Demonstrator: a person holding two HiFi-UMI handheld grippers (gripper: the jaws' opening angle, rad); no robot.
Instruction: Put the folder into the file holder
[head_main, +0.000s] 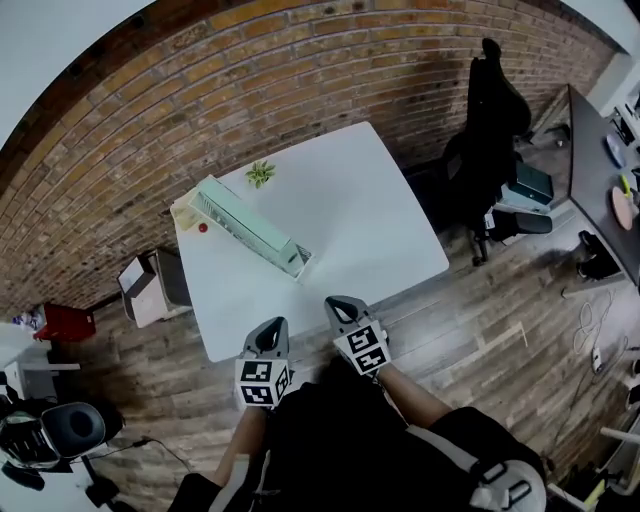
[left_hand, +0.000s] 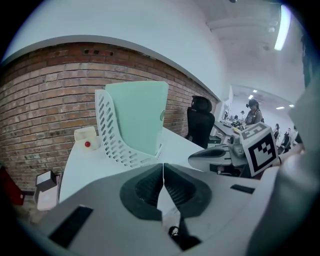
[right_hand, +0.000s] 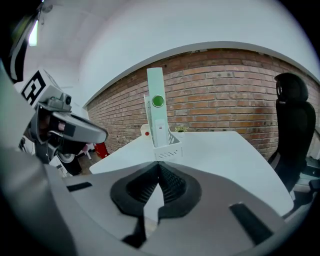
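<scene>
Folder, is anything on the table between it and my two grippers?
Nothing visible. Only bare white table lies between the left gripper, the right gripper and the folder, which already stands in the file holder.

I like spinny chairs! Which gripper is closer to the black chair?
Right. The right gripper is on the black chair's side; the left gripper is beside it, farther from the chair.
</scene>
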